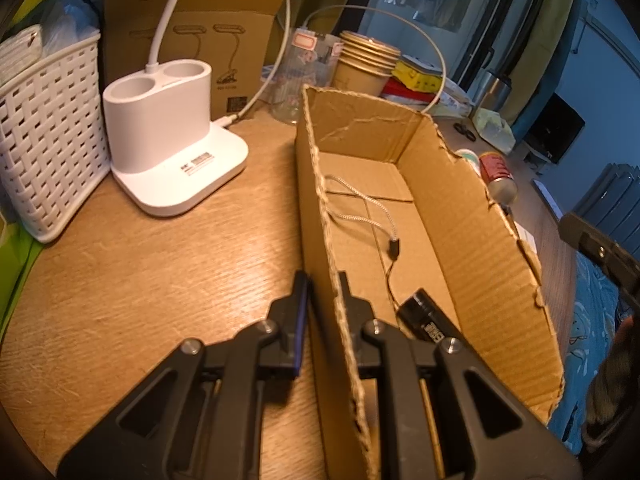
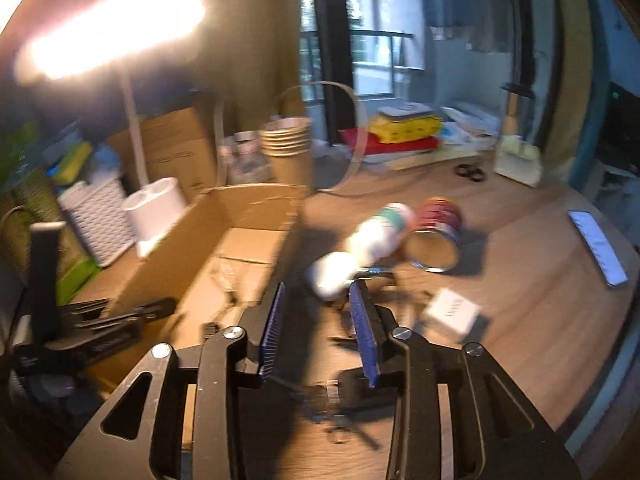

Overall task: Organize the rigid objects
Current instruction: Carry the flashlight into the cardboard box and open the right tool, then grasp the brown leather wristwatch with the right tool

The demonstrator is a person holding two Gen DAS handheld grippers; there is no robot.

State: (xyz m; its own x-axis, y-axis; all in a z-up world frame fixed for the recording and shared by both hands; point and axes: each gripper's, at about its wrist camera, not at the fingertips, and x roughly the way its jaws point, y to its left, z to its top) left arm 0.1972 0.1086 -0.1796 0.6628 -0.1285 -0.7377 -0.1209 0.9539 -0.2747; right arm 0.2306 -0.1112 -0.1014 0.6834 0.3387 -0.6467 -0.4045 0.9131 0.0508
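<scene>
- Left hand-held gripper (image 1: 322, 280) — clamped on the near-left wall of the box (image 1: 472, 216), one finger outside, one inside.
- Box — open-topped cardboard, torn rim, on the wooden worktop (image 1: 160, 272); holds a black cylinder (image 1: 428, 316) at the near end and a thin cord (image 1: 360, 208) on its floor.
- Right hand-held gripper (image 2: 318, 320) — jaws partly apart, nothing between them; above the worktop just right of the box.
- White bottle (image 2: 368, 244) — lying on its side right of the box, touching a red can (image 2: 436, 236), also on its side.
- White block (image 2: 452, 312) — small, near the right gripper.
- Phone (image 2: 598, 246) — flat, far right.
- White holder (image 1: 168, 132), basket (image 1: 48, 140) — left of the box.
</scene>
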